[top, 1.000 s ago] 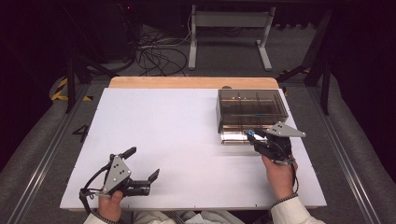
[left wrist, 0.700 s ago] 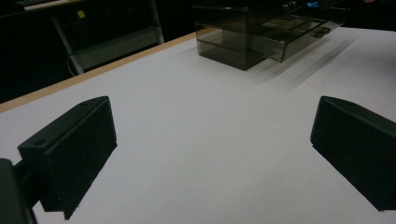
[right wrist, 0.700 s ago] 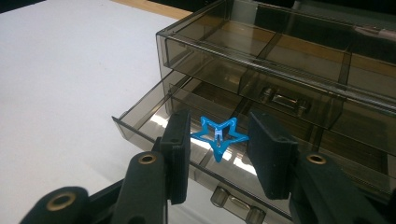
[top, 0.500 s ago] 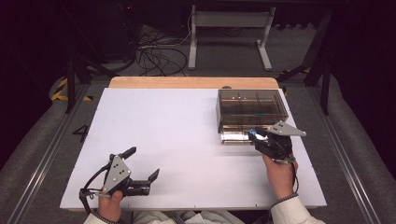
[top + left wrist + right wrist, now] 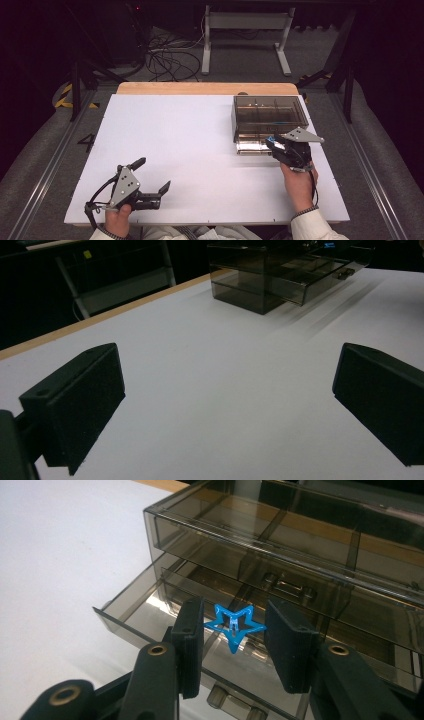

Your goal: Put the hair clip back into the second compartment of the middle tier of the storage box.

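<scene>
Compared with the frame half a second earlier, both claws and the drawer box hold the same positions. The right claw (image 5: pixel 234 645) is clamped on a blue star (image 5: pixel 233 625), its jaws pinching the star's left and right points. The star hangs above the pulled-out lower drawer (image 5: pixel 145 611) of the smoked plastic box (image 5: pixel 269 116), which stands at the far right of the white worktop (image 5: pixel 190 150). The left claw (image 5: pixel 151 176) rests near the front left edge, jaws spread wide apart, holding nothing.

High view looks down the table (image 5: pixel 200 150); both claw views share the drawer box (image 5: pixel 280 275).
</scene>
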A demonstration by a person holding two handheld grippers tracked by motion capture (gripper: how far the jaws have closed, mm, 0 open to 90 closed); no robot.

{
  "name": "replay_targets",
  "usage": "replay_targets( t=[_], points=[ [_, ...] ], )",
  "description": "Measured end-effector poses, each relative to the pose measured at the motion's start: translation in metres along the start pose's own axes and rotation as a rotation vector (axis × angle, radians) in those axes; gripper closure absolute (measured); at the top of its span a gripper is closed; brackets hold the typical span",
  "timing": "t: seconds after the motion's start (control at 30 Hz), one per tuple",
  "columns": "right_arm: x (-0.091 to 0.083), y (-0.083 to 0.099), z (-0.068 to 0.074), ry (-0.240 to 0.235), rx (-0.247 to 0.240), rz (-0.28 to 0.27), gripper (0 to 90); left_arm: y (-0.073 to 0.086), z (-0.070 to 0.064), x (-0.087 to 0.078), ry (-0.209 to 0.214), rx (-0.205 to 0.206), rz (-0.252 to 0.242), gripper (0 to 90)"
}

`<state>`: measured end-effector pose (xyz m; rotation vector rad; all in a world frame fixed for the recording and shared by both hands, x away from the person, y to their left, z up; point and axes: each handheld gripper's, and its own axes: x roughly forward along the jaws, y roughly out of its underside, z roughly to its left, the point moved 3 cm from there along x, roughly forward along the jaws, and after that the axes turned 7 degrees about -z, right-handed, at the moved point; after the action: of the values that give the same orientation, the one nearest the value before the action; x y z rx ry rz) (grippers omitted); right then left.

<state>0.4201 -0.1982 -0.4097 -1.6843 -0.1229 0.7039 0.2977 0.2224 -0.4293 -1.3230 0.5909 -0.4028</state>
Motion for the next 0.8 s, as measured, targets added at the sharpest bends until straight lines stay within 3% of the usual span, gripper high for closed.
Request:
replay_targets(
  t=[0.8],
  points=[
    [0.019,0.007,-0.018,0.041,0.043,0.098,60.9,0.0,0.001,-0.002,-0.009,0.0,-0.002,0.9]
  ],
)
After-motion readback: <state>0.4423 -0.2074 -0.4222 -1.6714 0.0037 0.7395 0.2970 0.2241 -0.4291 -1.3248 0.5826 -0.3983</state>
